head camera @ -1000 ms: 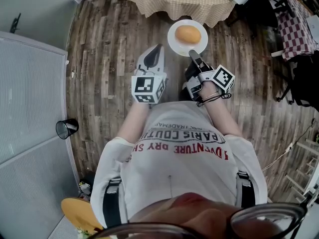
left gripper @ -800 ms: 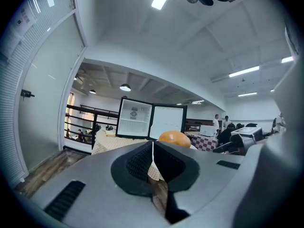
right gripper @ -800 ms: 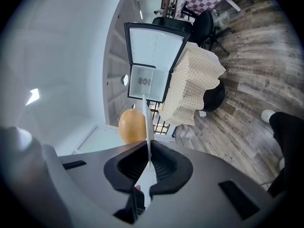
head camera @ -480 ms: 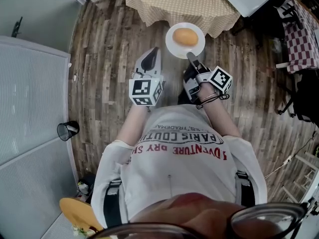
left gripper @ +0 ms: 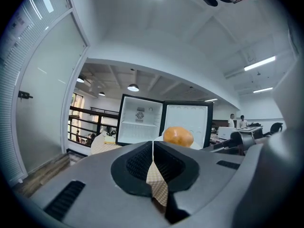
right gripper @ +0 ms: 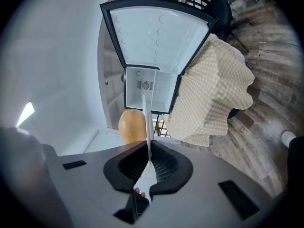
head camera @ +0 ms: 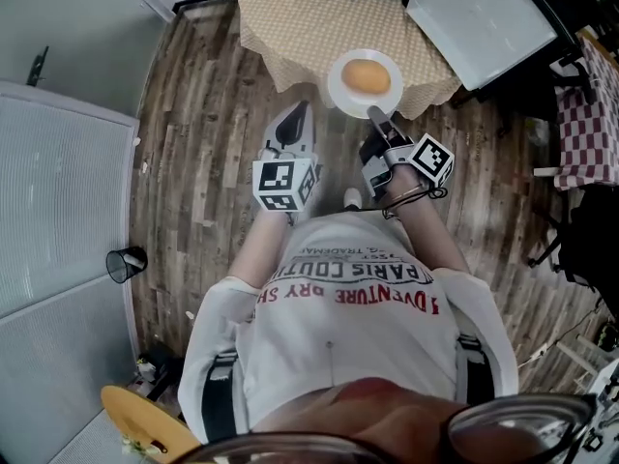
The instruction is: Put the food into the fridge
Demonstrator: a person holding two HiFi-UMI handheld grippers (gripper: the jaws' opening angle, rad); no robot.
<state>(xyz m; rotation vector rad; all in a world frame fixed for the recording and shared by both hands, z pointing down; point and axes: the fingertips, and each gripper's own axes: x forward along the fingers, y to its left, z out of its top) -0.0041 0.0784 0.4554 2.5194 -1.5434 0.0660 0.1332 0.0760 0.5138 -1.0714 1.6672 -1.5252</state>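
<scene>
A white plate (head camera: pixel 340 87) carries a round orange-brown piece of food (head camera: pixel 367 76). My right gripper (head camera: pixel 375 116) is shut on the plate's near rim and holds it level over the edge of the table with the checked cloth (head camera: pixel 300 27). In the right gripper view the plate (right gripper: pixel 145 120) shows edge-on between the pads, the food (right gripper: pixel 132 125) at its left. The small fridge (right gripper: pixel 147 91) stands on the table, its door (right gripper: pixel 159 32) swung open. My left gripper (head camera: pixel 302 109) is shut and empty, to the left of the plate. Its own view shows the food (left gripper: pixel 178 136) before the open fridge (left gripper: pixel 139 121).
A black cup (head camera: pixel 127 256) stands on the wood floor by the grey panel wall at left. Chairs with a red checked cloth (head camera: pixel 590 133) are at the right. A yellow object (head camera: pixel 145 423) lies near my left foot side. People (left gripper: pixel 236 120) stand far off.
Both grippers and the plate have moved forward to the table; the plate now hangs over the cloth's edge, and the fridge with its open door has come into the head view.
</scene>
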